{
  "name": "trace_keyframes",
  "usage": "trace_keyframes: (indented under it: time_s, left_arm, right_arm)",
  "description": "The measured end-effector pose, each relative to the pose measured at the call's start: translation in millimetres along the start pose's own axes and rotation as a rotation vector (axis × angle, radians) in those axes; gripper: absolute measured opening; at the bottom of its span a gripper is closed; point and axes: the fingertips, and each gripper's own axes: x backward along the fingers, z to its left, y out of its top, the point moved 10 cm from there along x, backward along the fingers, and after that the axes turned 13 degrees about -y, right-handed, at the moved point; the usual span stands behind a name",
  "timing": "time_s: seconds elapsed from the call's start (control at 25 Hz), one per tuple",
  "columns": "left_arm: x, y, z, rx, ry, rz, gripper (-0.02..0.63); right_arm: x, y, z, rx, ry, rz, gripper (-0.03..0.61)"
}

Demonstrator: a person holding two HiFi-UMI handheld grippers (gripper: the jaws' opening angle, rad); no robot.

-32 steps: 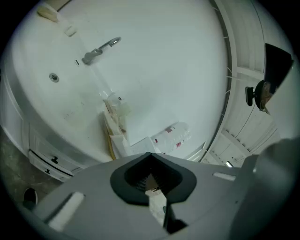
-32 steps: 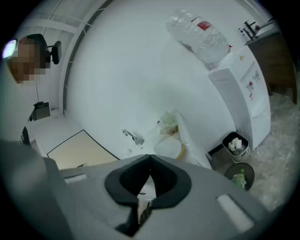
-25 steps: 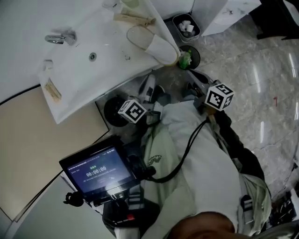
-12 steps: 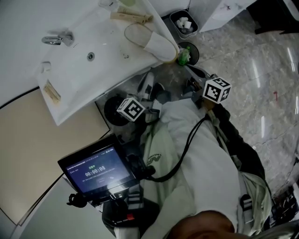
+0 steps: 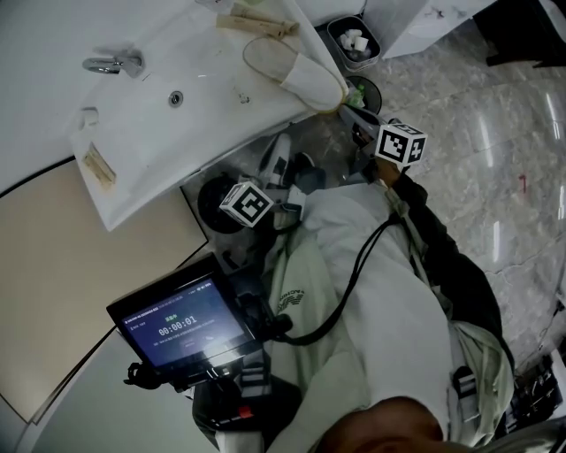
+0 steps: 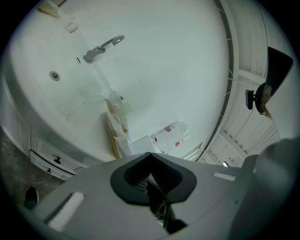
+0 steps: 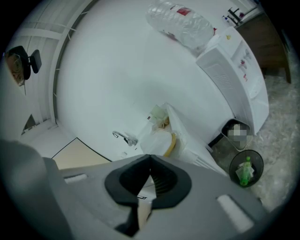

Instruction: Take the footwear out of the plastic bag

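Observation:
A pale slipper in a clear plastic bag lies at the right end of the white sink counter. It also shows in the right gripper view as the bagged slipper beside the tap, and in the left gripper view as the bagged slipper. My left gripper hangs below the counter's front edge, and the left gripper is shut and empty. My right gripper is low beside the counter's right corner, and the right gripper is also shut with nothing in it.
A tap and a drain sit in the basin. Wooden-coloured packets lie behind the slipper. On the marble floor stand a rectangular bin and a round bin with a green bottle. A monitor hangs at my chest.
My right gripper has moved up the picture, toward the counter's corner and the bins. The left gripper has stayed nearly where it was.

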Motion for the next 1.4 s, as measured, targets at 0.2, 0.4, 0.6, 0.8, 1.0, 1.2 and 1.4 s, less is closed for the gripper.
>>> trace_keyframes:
  time_s: [0.2, 0.4, 0.6, 0.8, 1.0, 1.2, 1.4]
  left_arm:
    - [3, 6, -2, 0.010, 0.022, -0.004, 0.008]
    - [8, 9, 0, -0.002, 0.030, -0.002, 0.007]
    - [10, 13, 4, 0.006, 0.032, -0.012, 0.008]
    - [12, 15, 7, 0.005, 0.021, -0.018, 0.007]
    - [12, 16, 7, 0.017, 0.009, -0.024, 0.007]
    - [16, 19, 9, 0.020, 0.025, -0.014, 0.008]
    - [15, 19, 11, 0.027, 0.021, -0.013, 0.008]
  right_arm:
    - [-10, -3, -3, -0.034, -0.011, 0.012, 0.002]
    - [-13, -1, 3, -0.075, 0.007, 0.034, 0.035]
    - [-12, -1, 5, -0.081, -0.017, 0.018, 0.077]
    - [-3, -8, -1, -0.130, -0.085, 0.015, 0.146]
    - [-15, -12, -4, -0.210, -0.077, 0.040, 0.146]
    - [-28, -7, 4, -0.248, -0.069, 0.063, 0.144]
    - [-37, -6, -3, -0.315, -0.017, 0.093, 0.054]
